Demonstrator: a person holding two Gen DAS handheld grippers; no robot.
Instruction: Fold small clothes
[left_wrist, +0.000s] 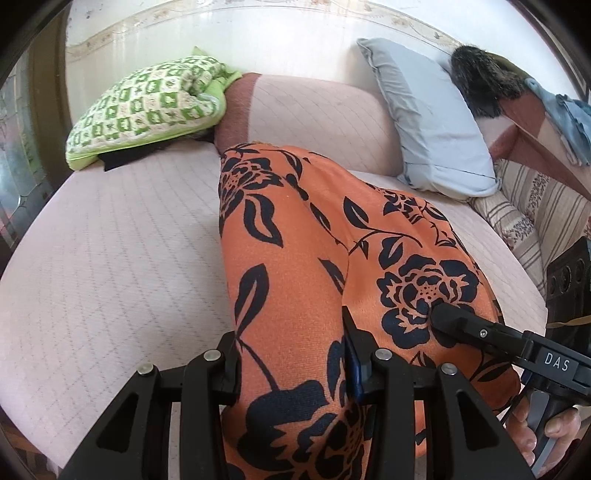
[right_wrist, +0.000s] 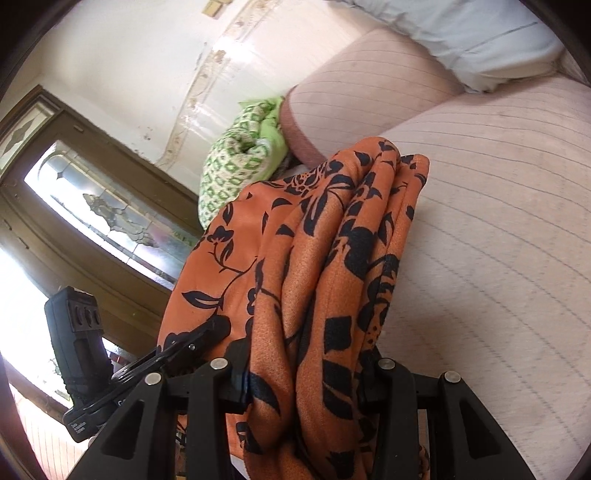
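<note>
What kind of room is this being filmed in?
Probably a living room or bedroom at home: a quilted pink cushioned seat, a grey-blue pillow, a green patterned quilt, and a wooden door with decorative glass.

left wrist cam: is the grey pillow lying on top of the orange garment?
No, the grey pillow leans against the sofa back, apart from the orange floral garment.
</note>
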